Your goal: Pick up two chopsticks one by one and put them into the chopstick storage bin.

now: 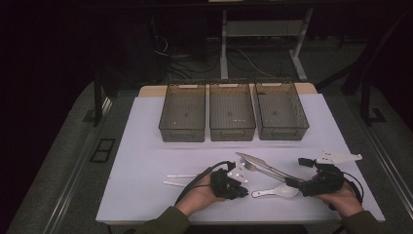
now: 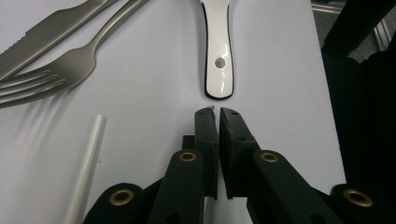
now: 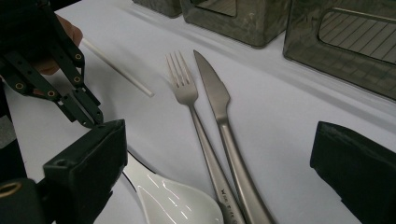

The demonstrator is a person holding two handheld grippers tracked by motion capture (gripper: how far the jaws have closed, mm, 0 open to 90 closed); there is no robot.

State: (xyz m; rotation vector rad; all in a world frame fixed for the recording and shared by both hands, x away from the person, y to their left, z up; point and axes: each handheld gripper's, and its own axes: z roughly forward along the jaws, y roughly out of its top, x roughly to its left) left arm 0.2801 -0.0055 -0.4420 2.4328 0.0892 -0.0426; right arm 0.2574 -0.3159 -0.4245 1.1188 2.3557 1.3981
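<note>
Left gripper [image 2: 215, 112], jaws nearly closed and empty, is nosing the glossy white ceramic spoon [image 2: 218, 56]'s handle; right gripper [image 3: 219, 154], jaws wide and empty, is straddling its bowl — advise opening left before grasping.

Dim, dark room, white-topped table [image 1: 146, 190] with a wooden edge showing at its far side, grey floor [image 1: 58, 161] around it, white legs of another table [image 1: 224, 44] behind, loose cables [image 1: 243, 61] on the floor, black frame posts [image 1: 99, 97] at both sides
</note>
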